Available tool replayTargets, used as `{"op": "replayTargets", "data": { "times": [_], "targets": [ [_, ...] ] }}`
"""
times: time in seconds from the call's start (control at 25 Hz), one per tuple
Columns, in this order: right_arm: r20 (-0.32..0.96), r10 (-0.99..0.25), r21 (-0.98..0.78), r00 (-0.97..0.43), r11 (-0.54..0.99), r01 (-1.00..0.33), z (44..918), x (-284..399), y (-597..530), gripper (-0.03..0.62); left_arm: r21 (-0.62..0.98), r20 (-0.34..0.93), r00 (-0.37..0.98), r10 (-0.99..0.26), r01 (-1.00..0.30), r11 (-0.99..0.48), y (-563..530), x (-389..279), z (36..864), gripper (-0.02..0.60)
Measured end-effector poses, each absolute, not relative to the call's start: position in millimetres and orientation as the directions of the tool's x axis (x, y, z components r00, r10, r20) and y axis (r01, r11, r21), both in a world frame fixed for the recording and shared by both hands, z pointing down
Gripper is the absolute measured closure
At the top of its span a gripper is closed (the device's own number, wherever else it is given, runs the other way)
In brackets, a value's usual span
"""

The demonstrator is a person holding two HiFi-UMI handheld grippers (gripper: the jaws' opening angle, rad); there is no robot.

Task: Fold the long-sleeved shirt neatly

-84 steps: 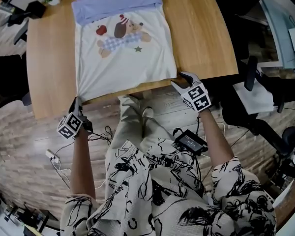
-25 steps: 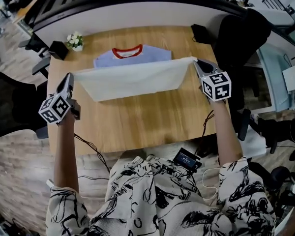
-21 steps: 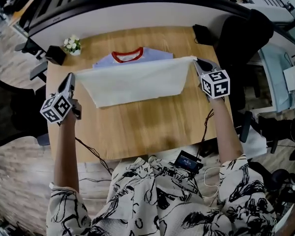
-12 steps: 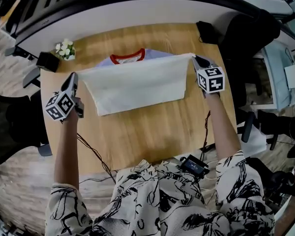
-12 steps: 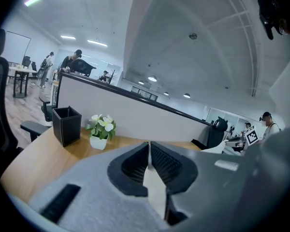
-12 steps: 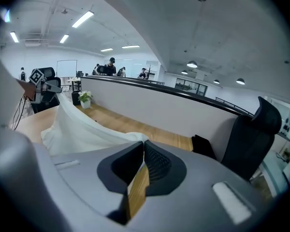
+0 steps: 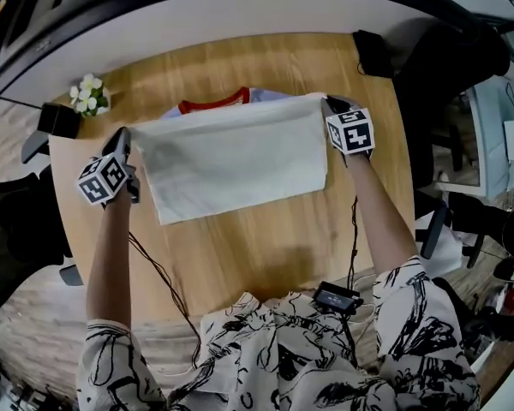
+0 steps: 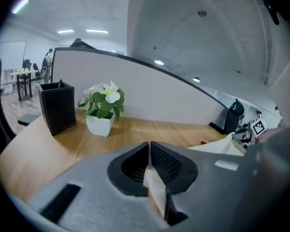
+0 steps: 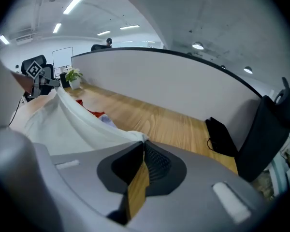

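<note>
- The bottom edge of the shirt (image 7: 236, 165) has been lifted from the near side of the table (image 7: 265, 247) and lowered toward 12 o'clock, close to the red collar (image 7: 210, 104).
- One corner is pinched tight by the left gripper (image 7: 122, 138) at 9 o'clock, the other by the right gripper (image 7: 330, 106) at 2 o'clock.
- The shirt is almost folded in half, so the corners can likely be let go soon.
</note>
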State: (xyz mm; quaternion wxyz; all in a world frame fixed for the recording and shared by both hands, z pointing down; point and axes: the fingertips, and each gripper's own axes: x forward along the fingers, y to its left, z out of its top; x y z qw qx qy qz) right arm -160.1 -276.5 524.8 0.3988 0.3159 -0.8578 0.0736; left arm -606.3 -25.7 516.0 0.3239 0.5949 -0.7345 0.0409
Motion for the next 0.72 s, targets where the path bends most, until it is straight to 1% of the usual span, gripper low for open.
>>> {"op": "replayTargets", "data": {
  "times": [0.2, 0.4, 0.48, 0.52, 0.56, 0.64, 0.68, 0.72],
  "targets": [
    [0.794, -0.443, 0.162, -0.416, 0.814, -0.558, 563.9, -168.5, -298.4, 0.576, 0.208, 0.621, -0.098, -0.778, -0.936, 0.284, -45.7, -613.9, 552.5, 0.561],
    [0.811, -0.462, 0.266, -0.358, 0.837, -0.478, 582.0, -172.6, -301.8, 0.571, 0.104, 0.678, -0.133, -0.723, -0.956, 0.273, -46.5, -613.9, 574.3, 0.556],
    [0.820, -0.455, 0.273, -0.347, 0.844, -0.462, 589.2, -168.7, -300.5, 0.566, 0.079, 0.693, -0.135, -0.708, -0.962, 0.261, -42.0, -615.9, 583.0, 0.521],
    [0.827, -0.445, 0.263, -0.343, 0.846, -0.464, 593.7, -164.0, -300.2, 0.566, 0.076, 0.698, -0.129, -0.705, -0.965, 0.252, -39.8, -616.9, 586.3, 0.475],
    [0.834, -0.434, 0.249, -0.341, 0.847, -0.470, 597.6, -158.0, -300.4, 0.566, 0.084, 0.695, -0.116, -0.710, -0.967, 0.240, -38.5, -617.6, 587.1, 0.462],
    [0.842, -0.418, 0.222, -0.342, 0.845, -0.486, 600.2, -143.1, -303.6, 0.557, 0.111, 0.669, -0.079, -0.739, -0.973, 0.204, -38.2, -618.2, 582.4, 0.456],
    [0.843, -0.414, 0.216, -0.343, 0.845, -0.489, 598.0, -135.2, -306.6, 0.552, 0.116, 0.658, -0.064, -0.750, -0.976, 0.185, -37.4, -619.8, 578.5, 0.433],
    [0.840, -0.413, 0.211, -0.352, 0.846, -0.489, 593.0, -129.4, -309.9, 0.525, 0.114, 0.653, -0.054, -0.755, -0.979, 0.168, -35.5, -622.5, 574.2, 0.408]
  ]
}}
